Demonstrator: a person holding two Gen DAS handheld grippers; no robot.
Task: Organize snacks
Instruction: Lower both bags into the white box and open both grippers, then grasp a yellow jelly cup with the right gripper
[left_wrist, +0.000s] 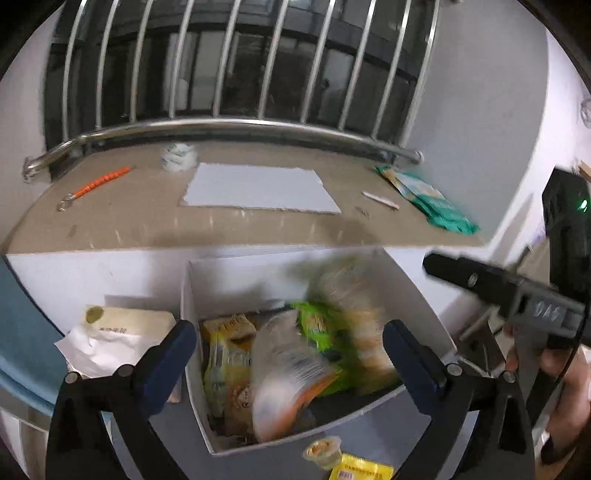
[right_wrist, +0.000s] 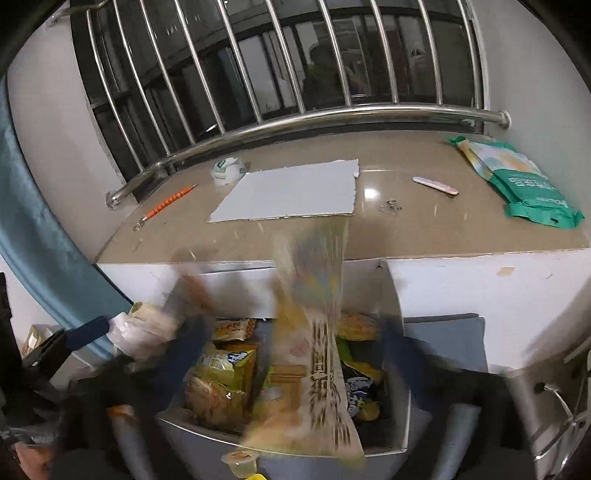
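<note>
Both grippers, left (left_wrist: 290, 343) and right (right_wrist: 291, 350), gape released above open white cardboard box (left_wrist: 417, 295) (blurred snack packets (left_wrist: 291, 373) dropping), risk: packets could bounce out.

We look along the right gripper (right_wrist: 291, 354), its 2 blue fingers (right_wrist: 184, 354) blurred and spread wide over a white box (right_wrist: 404, 417). A long snack packet (right_wrist: 321, 332) smears upright between them, touching neither pad as far as we can tell. In the box lie yellow snack bags (right_wrist: 221, 376) and a dark packet (right_wrist: 360, 395). A jelly cup (right_wrist: 240, 463) sits just before its near wall. Beyond, a beige ledge (right_wrist: 258, 236) carries a white sheet (right_wrist: 291, 192), an orange pen (right_wrist: 168, 203) and a green bag (right_wrist: 524, 184).
</note>
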